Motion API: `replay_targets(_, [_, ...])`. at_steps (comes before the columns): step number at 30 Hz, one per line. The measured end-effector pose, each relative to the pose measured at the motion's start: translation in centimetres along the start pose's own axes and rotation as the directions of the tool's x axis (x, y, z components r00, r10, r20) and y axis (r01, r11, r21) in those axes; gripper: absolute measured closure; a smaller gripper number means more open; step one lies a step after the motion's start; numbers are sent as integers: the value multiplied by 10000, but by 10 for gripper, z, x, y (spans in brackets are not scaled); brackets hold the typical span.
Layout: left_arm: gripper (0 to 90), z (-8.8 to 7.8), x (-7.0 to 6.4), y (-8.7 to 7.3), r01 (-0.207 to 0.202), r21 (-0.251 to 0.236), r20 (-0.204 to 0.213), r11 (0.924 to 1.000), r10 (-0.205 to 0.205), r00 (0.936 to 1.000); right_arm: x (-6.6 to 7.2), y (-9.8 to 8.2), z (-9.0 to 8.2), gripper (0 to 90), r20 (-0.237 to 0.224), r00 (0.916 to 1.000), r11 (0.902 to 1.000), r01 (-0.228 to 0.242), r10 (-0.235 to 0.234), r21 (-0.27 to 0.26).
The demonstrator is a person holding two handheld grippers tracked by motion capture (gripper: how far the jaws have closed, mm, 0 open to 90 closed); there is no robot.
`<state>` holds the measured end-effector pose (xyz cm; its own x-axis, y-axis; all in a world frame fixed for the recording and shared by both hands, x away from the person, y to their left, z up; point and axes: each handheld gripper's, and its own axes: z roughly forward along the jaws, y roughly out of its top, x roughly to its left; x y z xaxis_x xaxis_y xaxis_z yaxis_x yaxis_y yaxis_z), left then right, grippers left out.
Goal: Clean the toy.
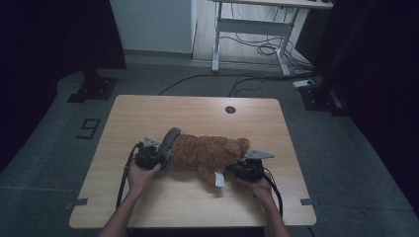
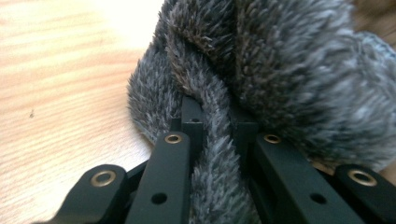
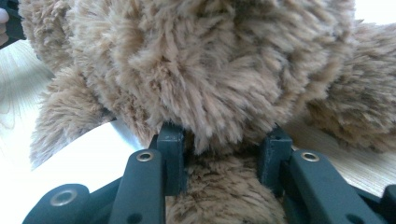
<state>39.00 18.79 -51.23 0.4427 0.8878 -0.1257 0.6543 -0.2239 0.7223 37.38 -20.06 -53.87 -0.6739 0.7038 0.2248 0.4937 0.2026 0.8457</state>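
Observation:
A brown plush bear (image 1: 207,153) lies on its side across the wooden table (image 1: 197,113). A grey furry piece (image 1: 170,140) covers its left end. My left gripper (image 1: 160,158) is at that end, and in the left gripper view it (image 2: 217,121) is shut on a fold of the grey fur (image 2: 289,70). At the bear's lower right, my right gripper (image 1: 234,170) is also closed. The right gripper view shows it (image 3: 224,140) shut on a thick part of the brown plush (image 3: 210,70). A white tag (image 1: 219,179) hangs from the bear near the table's front.
The table has a round cable hole (image 1: 230,109) near its far edge. Bare wood lies beside the grey fur (image 2: 60,93). Beyond the table, cables (image 1: 257,81) trail over the floor under a white desk frame (image 1: 252,29). Dark stands flank both sides.

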Motion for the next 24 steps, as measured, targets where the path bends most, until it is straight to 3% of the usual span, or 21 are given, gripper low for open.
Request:
replay_targets(4, [803, -22, 0, 9, 105, -1121, 60, 9936, -99, 9999, -1, 0, 0, 613, -15, 10000, 10000, -22, 22, 35])
replay_targets(10, [802, -38, -30, 43, -526, -1892, 501, 9805, 632, 9967, -1, 0, 0, 611, -15, 10000, 10000, -10, 10, 30])
replay_targets(16, [803, -17, -76, 73, -1152, -1897, 1032, 9751, 1364, 9853, 0, 0, 0, 611, 39, 10000, 10000, -4, 4, 12])
replay_targets(23, [802, 18, -128, 99, -1788, -1504, 1832, 9723, 2052, 9614, 0, 0, 0, 611, 51, 10000, 10000, 28, -28, 9])
replay_targets(24, [801, 18, -128, 99, -1788, -1504, 1832, 9723, 2052, 9614, 0, 0, 0, 611, 54, 10000, 10000, 44, -44, 7])
